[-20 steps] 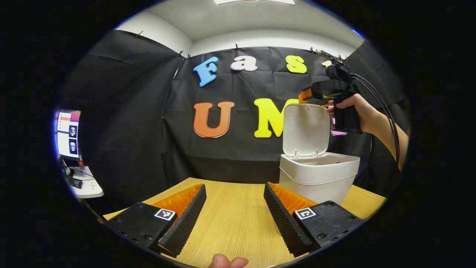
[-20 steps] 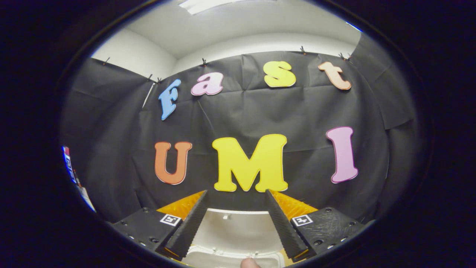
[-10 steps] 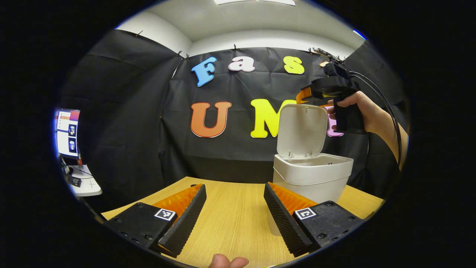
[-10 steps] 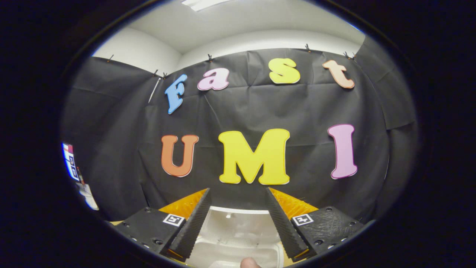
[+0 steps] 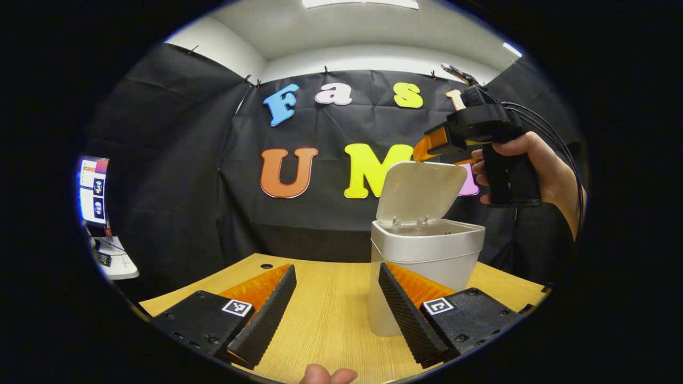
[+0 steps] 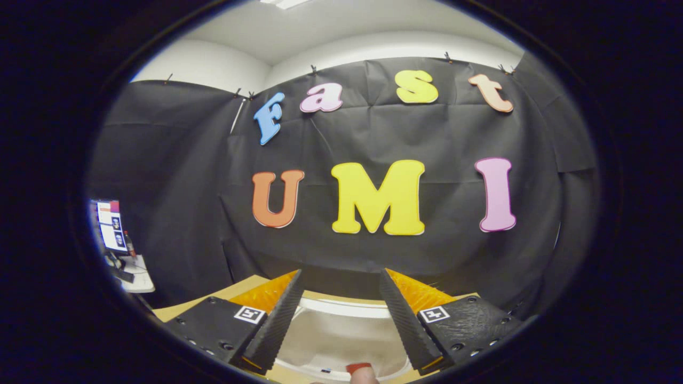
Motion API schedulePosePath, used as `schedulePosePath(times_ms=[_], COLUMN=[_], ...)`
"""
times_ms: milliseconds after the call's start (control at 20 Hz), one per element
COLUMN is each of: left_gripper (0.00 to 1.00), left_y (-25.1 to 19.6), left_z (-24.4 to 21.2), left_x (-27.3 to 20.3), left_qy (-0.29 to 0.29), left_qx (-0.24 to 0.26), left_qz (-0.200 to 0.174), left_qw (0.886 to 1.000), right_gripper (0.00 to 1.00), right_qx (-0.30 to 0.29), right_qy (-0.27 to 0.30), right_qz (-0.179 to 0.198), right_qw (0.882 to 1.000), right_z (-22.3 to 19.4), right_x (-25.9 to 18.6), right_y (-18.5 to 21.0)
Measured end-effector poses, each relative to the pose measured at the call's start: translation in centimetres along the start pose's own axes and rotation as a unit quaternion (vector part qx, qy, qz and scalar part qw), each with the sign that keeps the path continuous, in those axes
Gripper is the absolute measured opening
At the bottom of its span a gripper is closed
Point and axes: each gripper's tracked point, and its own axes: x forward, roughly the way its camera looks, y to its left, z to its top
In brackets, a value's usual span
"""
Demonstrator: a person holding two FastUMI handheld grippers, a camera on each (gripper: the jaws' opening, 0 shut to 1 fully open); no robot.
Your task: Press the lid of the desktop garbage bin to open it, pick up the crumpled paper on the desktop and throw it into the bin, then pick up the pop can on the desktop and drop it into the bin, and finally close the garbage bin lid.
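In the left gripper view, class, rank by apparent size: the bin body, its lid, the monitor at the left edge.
1. Bin body, largest.
2. Lid, tilted partly open, somewhat smaller.
3. Monitor, smallest, though it stands farther off, so real size stays unsure.

A white bin (image 5: 427, 256) with a matching white lid (image 5: 419, 191) stands on a light wood-grain bench (image 5: 331, 314). The right tool (image 5: 427, 152) has a black body and black handle, with black cables trailing. White tags printed with black square patterns mark the left tool (image 5: 337, 312).
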Motion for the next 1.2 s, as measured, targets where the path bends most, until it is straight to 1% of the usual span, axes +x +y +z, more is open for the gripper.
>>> schedulePosePath(times_ms=[150, 250, 350, 500, 600, 700, 750, 850, 1000, 1200], left_gripper=[1.0, 1.0, 1.0, 1.0, 1.0, 1.0, 1.0, 1.0, 1.0, 1.0], left_y=[-0.4, -0.7, -1.2, -1.9, -2.0, -2.2, -2.3, -2.5, -2.9, -3.1], left_z=[-0.3, -0.7, -1.0, -1.6, -1.5, -1.2, -1.1, -1.3, -1.8, -2.5], left_x=[-0.3, -0.6, -0.7, -0.7, -0.6, -0.7, -0.7, -0.5, -0.4, -0.4], left_qy=[0.001, 0.003, 0.001, 0.005, 0.001, -0.009, -0.012, -0.014, -0.014, -0.007], left_qx=[-0.001, 0.005, 0.004, 0.003, 0.002, -0.003, -0.004, -0.005, 0.005, 0.014], left_qz=[-0.003, -0.004, -0.009, -0.018, -0.019, -0.016, -0.016, -0.018, -0.026, -0.037], left_qw=[1.0, 1.0, 1.0, 1.0, 1.0, 1.0, 1.0, 1.0, 1.0, 0.999], right_gripper=[0.89, 0.89, 0.89, 0.89, 0.92, 0.92, 0.93, 0.93, 0.94, 0.94], right_qx=[-0.002, 0.006, 0.011, 0.016, 0.009, 0.01, 0.011, 0.009, 0.003, -0.006], right_qy=[0.007, 0.011, 0.014, 0.04, 0.039, 0.042, 0.049, 0.064, 0.061, 0.067], right_qz=[0.003, 0.008, 0.004, 0.0, -0.011, -0.02, -0.021, -0.024, -0.031, -0.039], right_qw=[1.0, 1.0, 1.0, 0.999, 0.999, 0.999, 0.999, 0.998, 0.998, 0.997], right_z=[-1.7, -2.7, -3.8, -6.2, -6.9, -8.3, -9.2, -10.5, -10.7, -11.5], right_x=[-1.0, -1.7, -2.2, -2.5, -2.6, -2.7, -2.6, -2.8, -2.9, -2.9], right_y=[0.5, 0.9, 0.5, 0.1, -0.6, -1.2, -1.2, -1.1, -1.2, -1.1])
